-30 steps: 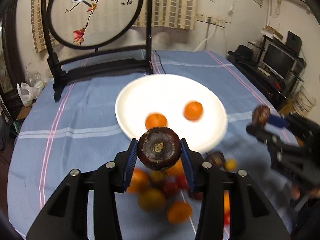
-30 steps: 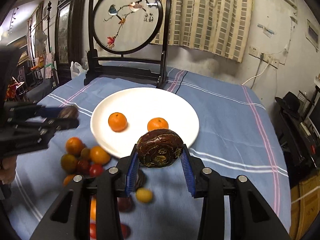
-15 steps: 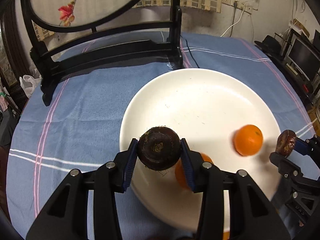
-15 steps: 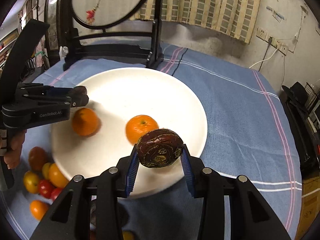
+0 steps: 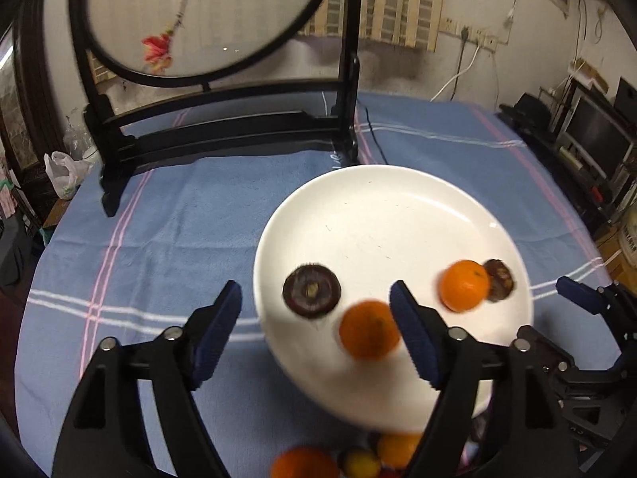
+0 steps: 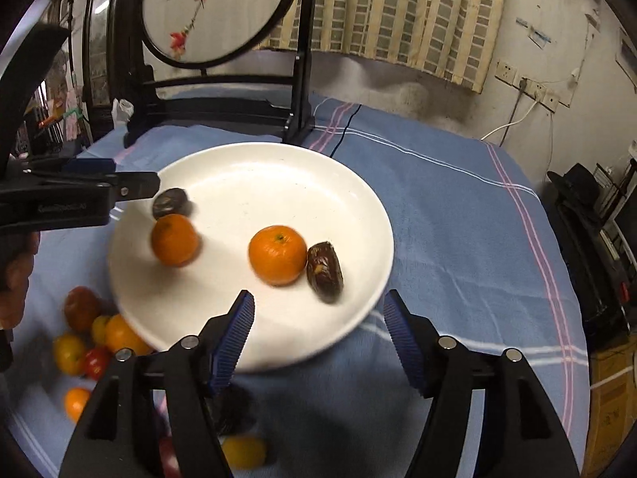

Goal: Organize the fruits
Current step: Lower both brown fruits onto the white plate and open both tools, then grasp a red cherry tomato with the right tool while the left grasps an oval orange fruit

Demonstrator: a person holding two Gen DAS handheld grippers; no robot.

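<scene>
**Both claws apart, dark fruits on plate**

Left claw (image 5: 316,302) jaws have just been opening; a dark round fruit (image 5: 311,289) lies free between them on the white plate (image 5: 382,207), at its 8 o'clock. Right claw (image 6: 318,312) also just opened, empty; second dark fruit (image 6: 324,266) touches an orange (image 6: 278,255). Loose fruits (image 6: 85,338) sit on the table (image 6: 458,239) at plate's 7 o'clock.

Two oranges (image 6: 278,255), two dark fruits (image 6: 324,271)

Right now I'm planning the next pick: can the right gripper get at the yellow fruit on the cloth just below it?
Probably yes: the right gripper is open and empty, and the yellow fruit lies bare on the cloth, though a dark fruit sits close beside it.
</scene>
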